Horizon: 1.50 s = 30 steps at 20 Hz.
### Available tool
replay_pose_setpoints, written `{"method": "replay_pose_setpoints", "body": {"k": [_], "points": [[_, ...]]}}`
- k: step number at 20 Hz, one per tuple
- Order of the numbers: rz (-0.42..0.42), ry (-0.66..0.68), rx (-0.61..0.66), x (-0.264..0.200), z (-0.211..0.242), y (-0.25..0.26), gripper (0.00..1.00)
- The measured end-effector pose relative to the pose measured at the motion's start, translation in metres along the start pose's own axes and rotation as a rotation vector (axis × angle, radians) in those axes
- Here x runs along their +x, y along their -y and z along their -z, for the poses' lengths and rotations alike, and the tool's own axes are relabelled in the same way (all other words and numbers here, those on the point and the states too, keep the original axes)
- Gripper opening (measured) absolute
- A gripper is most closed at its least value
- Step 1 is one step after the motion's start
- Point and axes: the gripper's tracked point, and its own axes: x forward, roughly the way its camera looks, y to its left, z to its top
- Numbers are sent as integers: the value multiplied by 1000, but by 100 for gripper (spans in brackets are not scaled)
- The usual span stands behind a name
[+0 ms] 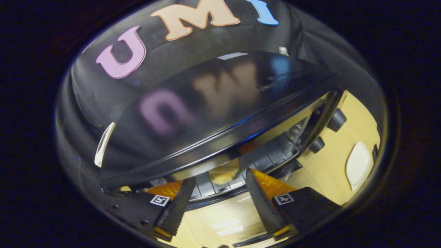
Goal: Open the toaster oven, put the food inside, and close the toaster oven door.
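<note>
The black toaster oven [206, 113] is seen from above, and its glossy top mirrors the wall behind it. Below the top's front edge the cavity is open, showing a wire rack [272, 155]. A golden piece of food [223, 175] lies on that rack, just beyond my fingertips. My gripper [220, 176] is open, with nothing between its fingers. The surface under the fingers is pale and shiny, with a dark bar [249, 241] at its near edge. This looks like the lowered door and its handle, though I cannot be sure.
Two black knobs [336, 120] sit on the oven's right-hand panel. An empty white plate [358, 165] rests on the yellow table [324, 172] to the right of the oven. A white strip [103, 144] shows at the oven's left side.
</note>
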Motion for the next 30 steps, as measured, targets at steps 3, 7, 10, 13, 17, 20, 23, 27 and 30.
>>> {"method": "replay_pose_setpoints", "body": {"k": [3, 7, 10, 13, 17, 20, 23, 27, 30], "points": [[36, 4, -93, -15, 3, 10, 98], [69, 8, -208, -47, 10, 22, 99], [106, -46, -340, -72, 33, 37, 99], [121, -93, -453, -90, 55, 47, 98], [124, -167, -520, -117, 92, 62, 99], [148, -230, -506, -133, 120, 82, 99], [163, -288, -464, -133, 143, 96, 99], [143, -316, -449, -125, 160, 97, 99], [136, -333, -426, -112, 164, 100, 99]]}}
